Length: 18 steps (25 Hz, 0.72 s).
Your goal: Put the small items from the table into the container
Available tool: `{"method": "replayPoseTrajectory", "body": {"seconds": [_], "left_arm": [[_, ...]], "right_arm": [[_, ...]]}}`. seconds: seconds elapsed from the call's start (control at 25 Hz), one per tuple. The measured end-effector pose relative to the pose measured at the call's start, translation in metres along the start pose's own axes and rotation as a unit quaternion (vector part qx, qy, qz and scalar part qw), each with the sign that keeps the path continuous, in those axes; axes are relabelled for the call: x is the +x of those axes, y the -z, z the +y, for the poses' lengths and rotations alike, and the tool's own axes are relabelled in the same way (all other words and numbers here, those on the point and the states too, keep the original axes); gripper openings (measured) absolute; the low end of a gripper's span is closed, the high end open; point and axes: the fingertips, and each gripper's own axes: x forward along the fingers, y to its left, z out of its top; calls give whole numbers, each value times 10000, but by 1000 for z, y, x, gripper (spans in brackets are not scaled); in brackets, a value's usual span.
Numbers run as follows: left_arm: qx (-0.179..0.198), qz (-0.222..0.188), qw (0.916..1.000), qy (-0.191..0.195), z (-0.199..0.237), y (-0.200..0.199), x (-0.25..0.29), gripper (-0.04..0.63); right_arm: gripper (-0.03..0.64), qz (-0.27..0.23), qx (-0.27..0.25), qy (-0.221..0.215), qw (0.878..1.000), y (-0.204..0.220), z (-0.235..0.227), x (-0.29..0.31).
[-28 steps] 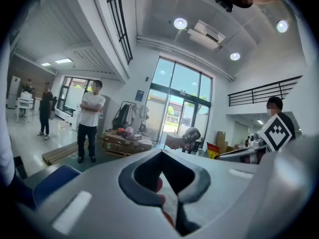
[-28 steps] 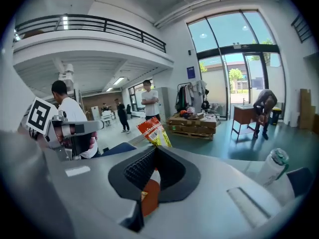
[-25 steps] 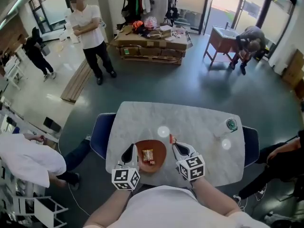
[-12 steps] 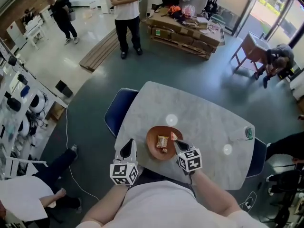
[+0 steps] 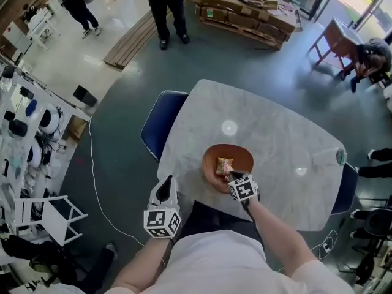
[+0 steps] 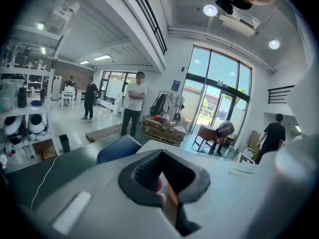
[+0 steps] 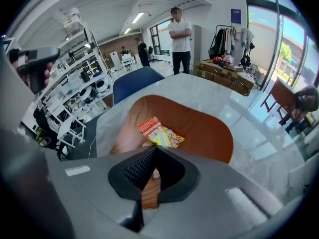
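Note:
An orange-brown bowl (image 5: 245,158) stands near the front edge of the marble table (image 5: 275,121), with a yellow and red snack packet (image 5: 224,165) in it. My right gripper (image 5: 231,176) points steeply down over the bowl's near rim. It is shut on a small red-wrapped item. The right gripper view shows the bowl (image 7: 209,128) and the packet (image 7: 159,133) just past my right gripper (image 7: 155,152). My left gripper (image 5: 165,188) is off the table's left front corner, jaw tips together. The left gripper view shows my left gripper (image 6: 160,156) aimed across the table.
A blue chair (image 5: 160,127) stands at the table's left side and another (image 5: 349,185) at its right. A pale cup with a green lid (image 5: 334,158) lies near the right edge. White racks (image 5: 37,219) stand on the floor at the left. People stand farther off.
My right gripper has come down with the small red item, from beside the bowl to just over its near rim. The left gripper has drawn back off the table's left corner. The head view has swung.

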Motion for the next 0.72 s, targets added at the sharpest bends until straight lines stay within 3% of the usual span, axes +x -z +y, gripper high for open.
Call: {"method": "replayPoseTrajectory", "body": {"seconds": [0.36, 0.72], "left_arm": [[-94, 86, 9998, -136, 24, 11, 4, 5], [10, -25, 10000, 75, 26, -5, 21, 5]], "right_arm": [[34, 559, -165, 316, 9978, 10, -7, 38], [114, 374, 156, 489, 9980, 4, -14, 41]]}}
